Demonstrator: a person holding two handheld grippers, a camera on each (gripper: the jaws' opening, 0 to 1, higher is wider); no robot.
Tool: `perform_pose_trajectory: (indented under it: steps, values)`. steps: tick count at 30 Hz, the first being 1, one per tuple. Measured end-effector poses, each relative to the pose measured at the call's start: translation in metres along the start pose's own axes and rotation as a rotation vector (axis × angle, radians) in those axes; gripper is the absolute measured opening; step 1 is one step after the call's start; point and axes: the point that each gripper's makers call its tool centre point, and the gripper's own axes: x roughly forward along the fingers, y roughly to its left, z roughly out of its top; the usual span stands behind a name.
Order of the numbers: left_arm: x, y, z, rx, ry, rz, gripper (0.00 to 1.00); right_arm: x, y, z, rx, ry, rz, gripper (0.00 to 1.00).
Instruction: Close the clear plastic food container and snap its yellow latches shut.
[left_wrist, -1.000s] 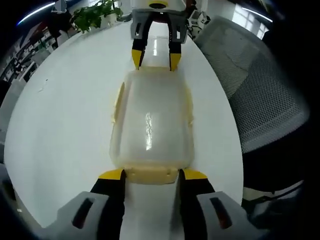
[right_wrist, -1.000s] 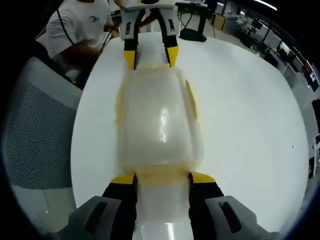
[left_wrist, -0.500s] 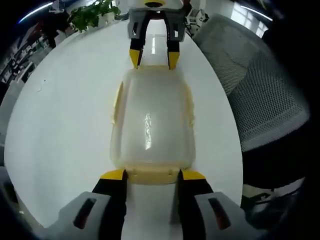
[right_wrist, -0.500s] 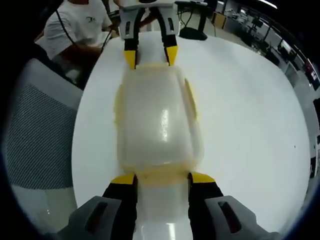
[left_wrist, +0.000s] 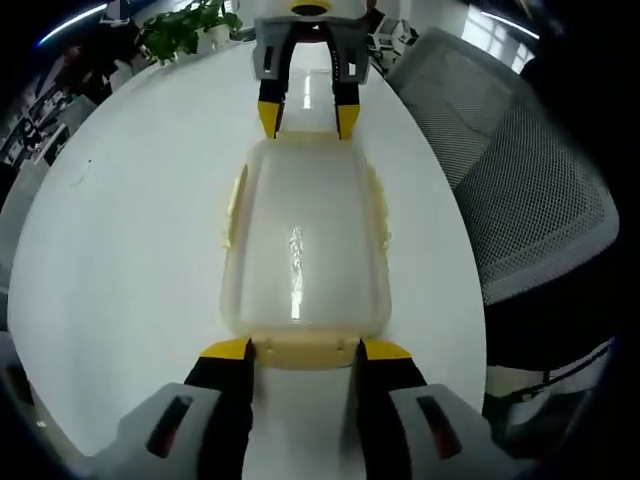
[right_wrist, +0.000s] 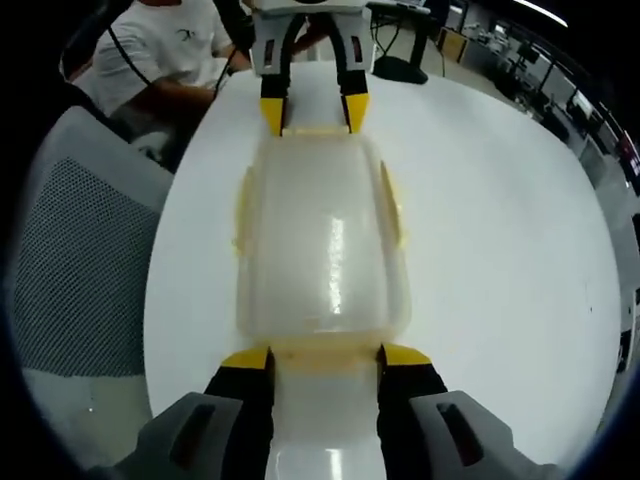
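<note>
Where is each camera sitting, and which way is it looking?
Left gripper view: rides the left gripper, looking along the container toward a mesh chair; its own fingers show.
Right gripper view: rides the right gripper, looking the opposite way; its fingers and a seated person show.
Shared: container, white table, each other's gripper.

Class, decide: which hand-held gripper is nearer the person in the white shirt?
Left. The left hand-held gripper is at the container's far end, toward the person; the right hand-held gripper is at the near end.
</note>
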Motion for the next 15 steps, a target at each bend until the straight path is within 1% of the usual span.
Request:
perform_pose_trajectory:
  steps: [1, 2, 3, 4, 5, 6, 8, 9, 12, 15]
  values:
    - [0.0, 0.0, 0.0, 0.0, -0.002, 0.0, 0.39, 0.001, -0.001, 0.002, -0.012, -0.001, 0.01, 0.39]
    - [-0.001, 0.0, 0.0, -0.005, -0.021, 0.005, 0.39, 0.0, -0.003, 0.002, -0.037, -0.008, 0.026, 0.39]
    - [0.0, 0.001, 0.001, -0.019, -0.037, 0.013, 0.38, -0.001, -0.012, 0.001, -0.022, -0.011, 0.024, 0.39]
    - [-0.001, 0.002, 0.001, -0.047, -0.039, 0.022, 0.38, -0.001, -0.014, 0.001, -0.026, -0.015, 0.025, 0.39]
    - [-0.002, 0.003, 0.001, -0.054, -0.024, 0.018, 0.38, -0.001, -0.018, 0.002, -0.031, -0.027, 0.023, 0.39]
    - [-0.003, 0.006, 0.0, -0.052, -0.009, 0.023, 0.38, 0.0, -0.018, 0.004, -0.021, -0.036, 0.03, 0.38]
    - [-0.006, 0.009, -0.003, -0.025, 0.03, 0.021, 0.38, 0.0, -0.012, 0.009, -0.017, -0.031, 0.033, 0.39]
    - [-0.007, 0.01, -0.004, -0.013, 0.042, 0.019, 0.38, -0.001, -0.01, 0.013, -0.029, -0.037, 0.029, 0.39]
    - [-0.014, 0.013, -0.004, -0.017, 0.038, 0.026, 0.38, -0.008, -0.016, 0.016, -0.016, -0.058, 0.007, 0.39]
    - [-0.023, 0.015, 0.0, -0.014, 0.023, 0.026, 0.38, -0.02, -0.015, 0.021, -0.014, -0.082, 0.009, 0.39]
